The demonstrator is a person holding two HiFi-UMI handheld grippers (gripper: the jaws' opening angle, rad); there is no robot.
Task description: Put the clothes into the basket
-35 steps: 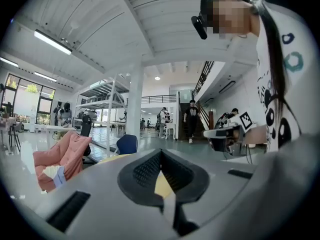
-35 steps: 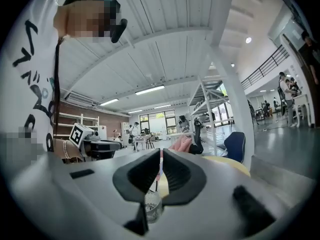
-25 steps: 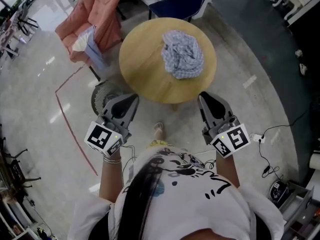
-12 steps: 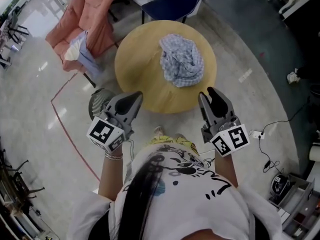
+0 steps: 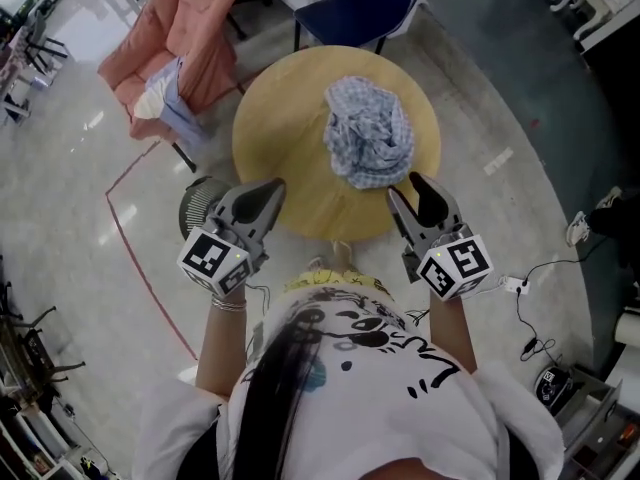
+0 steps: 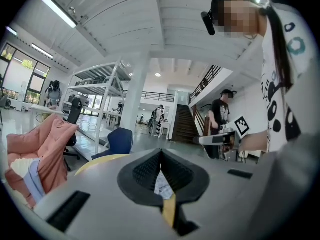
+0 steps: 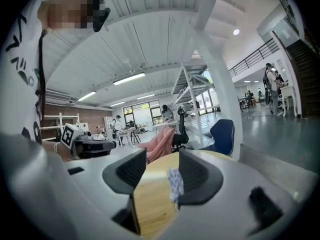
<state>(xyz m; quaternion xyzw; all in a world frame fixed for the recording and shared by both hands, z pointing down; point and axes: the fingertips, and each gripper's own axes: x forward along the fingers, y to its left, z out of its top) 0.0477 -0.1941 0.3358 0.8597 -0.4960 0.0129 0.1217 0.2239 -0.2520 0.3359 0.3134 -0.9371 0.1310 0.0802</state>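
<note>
Holds both claws out ahead of the torso, forearms near parallel, wrists straight, pointing almost level at the round surface (image 5: pixel 285 118). Carries left claw (image 5: pixel 268 190) clenched tight with nothing in it, at the near-left rim, above a dark basket (image 5: pixel 198 203) on the floor. Has just been spreading right claw (image 5: pixel 405 188): released, empty, at the near rim, just short of the checked cloth (image 5: pixel 368 133) heaped on the surface. Faces a pink coat (image 5: pixel 195 28) draped over a chair beyond.
</note>
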